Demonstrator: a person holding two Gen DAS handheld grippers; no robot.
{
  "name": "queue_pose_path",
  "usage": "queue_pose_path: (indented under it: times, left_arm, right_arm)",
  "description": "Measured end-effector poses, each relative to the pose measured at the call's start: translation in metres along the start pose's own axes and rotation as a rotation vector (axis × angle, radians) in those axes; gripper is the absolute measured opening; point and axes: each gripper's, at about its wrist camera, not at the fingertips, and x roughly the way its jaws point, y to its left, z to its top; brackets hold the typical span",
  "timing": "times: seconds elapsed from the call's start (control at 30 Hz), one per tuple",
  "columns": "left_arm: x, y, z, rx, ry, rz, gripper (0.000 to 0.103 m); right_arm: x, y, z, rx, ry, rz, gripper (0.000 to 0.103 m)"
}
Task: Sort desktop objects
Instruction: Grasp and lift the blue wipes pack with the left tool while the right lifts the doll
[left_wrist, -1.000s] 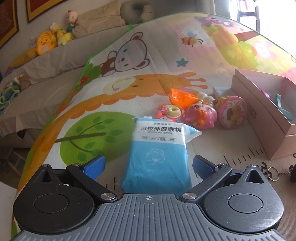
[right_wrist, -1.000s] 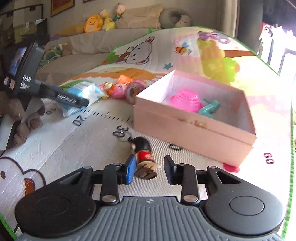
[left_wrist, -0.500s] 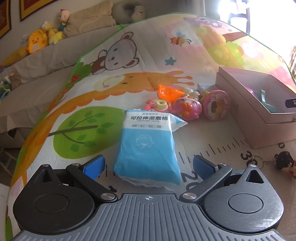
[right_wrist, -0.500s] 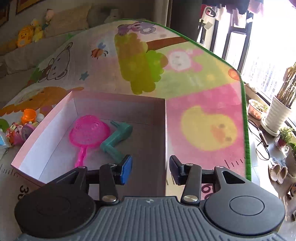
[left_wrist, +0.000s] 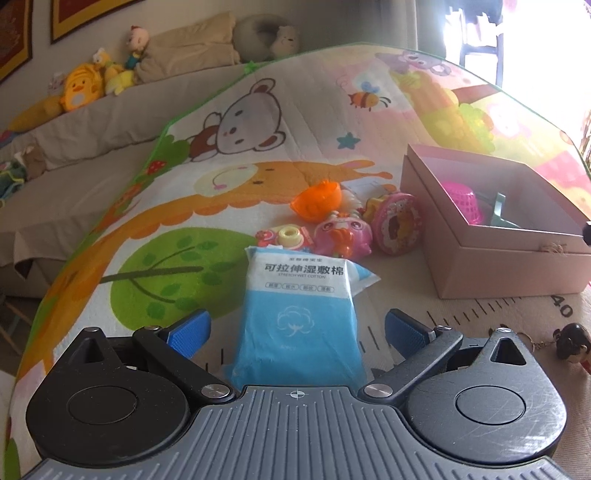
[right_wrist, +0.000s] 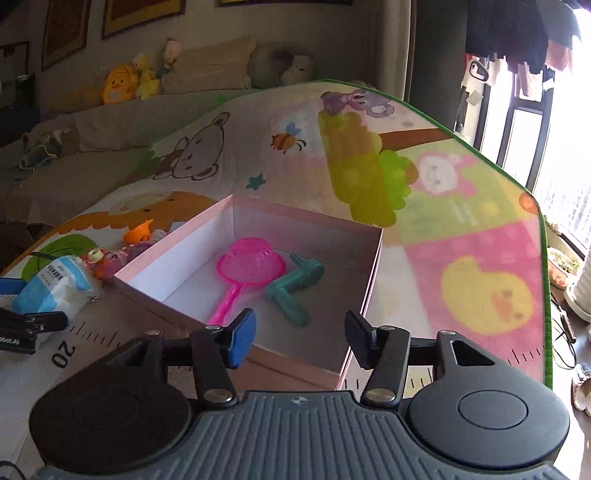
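Observation:
My left gripper (left_wrist: 295, 330) is open, its blue pads either side of a blue and white wet-cotton pack (left_wrist: 299, 314) lying on the play mat. My right gripper (right_wrist: 300, 334) is open and empty above the near edge of the pink box (right_wrist: 364, 295). In the box lie a pink strainer (right_wrist: 249, 264) and a teal toy (right_wrist: 295, 286). The box also shows in the left wrist view (left_wrist: 491, 266). A small doll keychain (left_wrist: 572, 341) lies on the mat at the left view's right edge.
A cluster of small toys sits beyond the pack: an orange bowl (left_wrist: 317, 197), a pink pig toy (left_wrist: 343, 236), a pink round tin (left_wrist: 397, 223). Plush toys (left_wrist: 81, 86) line the sofa behind. The mat's green edge (right_wrist: 543, 258) lies right.
My right gripper swung from over the doll keychain up to the box and opened wider; the keychain stays on the mat. My left gripper shifted slightly, still around the pack.

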Motion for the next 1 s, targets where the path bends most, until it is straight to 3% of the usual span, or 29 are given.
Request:
queue_pose_path:
  times: [0.03, 0.07, 0.1, 0.2, 0.3, 0.47, 0.57, 0.6, 0.67, 0.8, 0.87, 0.9, 0.93, 1.0]
  left_arm:
    - [0.001, 0.000, 0.002, 0.003, -0.005, 0.017, 0.096]
    - [0.003, -0.001, 0.003, 0.005, -0.001, 0.025, 0.080]
    - [0.005, 0.000, 0.004, 0.003, 0.009, 0.023, 0.069]
    - [0.004, 0.000, 0.003, -0.006, 0.028, 0.005, 0.060]
    - [-0.013, -0.006, -0.005, 0.024, 0.033, -0.040, 0.060]
    - [-0.046, -0.025, -0.029, 0.088, 0.075, -0.175, 0.062]
    - [-0.060, -0.037, -0.039, 0.139, 0.083, -0.239, 0.078]
    - [-0.062, -0.040, -0.041, 0.152, 0.079, -0.246, 0.086]
    - [-0.061, -0.046, -0.042, 0.175, 0.069, -0.228, 0.090]
    - [-0.045, -0.050, -0.033, 0.160, 0.083, -0.187, 0.088]
    - [-0.039, -0.051, -0.029, 0.160, 0.091, -0.184, 0.081]
    - [-0.038, -0.052, -0.028, 0.169, 0.094, -0.182, 0.068]
    - [-0.038, -0.053, -0.028, 0.178, 0.099, -0.183, 0.063]
    - [-0.044, -0.055, -0.027, 0.190, 0.093, -0.192, 0.060]
  right_arm:
    - [-0.006, 0.002, -0.005, -0.006, 0.012, 0.040, 0.061]
    - [-0.011, 0.005, -0.010, -0.010, 0.031, 0.081, 0.061]
    - [-0.015, 0.009, -0.016, -0.017, 0.052, 0.120, 0.061]
    - [-0.021, 0.027, -0.034, -0.076, 0.095, 0.179, 0.061]
    - [-0.019, 0.042, -0.047, -0.147, 0.112, 0.168, 0.061]
    - [-0.010, 0.042, -0.052, -0.111, 0.142, 0.195, 0.061]
    - [-0.003, 0.043, -0.051, -0.094, 0.158, 0.219, 0.061]
    - [0.000, 0.044, -0.052, -0.093, 0.163, 0.220, 0.060]
    - [0.005, 0.046, -0.052, -0.101, 0.175, 0.192, 0.056]
    - [0.006, 0.047, -0.050, -0.095, 0.191, 0.176, 0.032]
    - [0.001, 0.048, -0.050, -0.107, 0.187, 0.170, 0.031]
    - [-0.002, 0.049, -0.051, -0.113, 0.191, 0.169, 0.031]
    - [-0.006, 0.050, -0.051, -0.120, 0.200, 0.173, 0.031]
    - [-0.016, 0.051, -0.052, -0.129, 0.209, 0.190, 0.031]
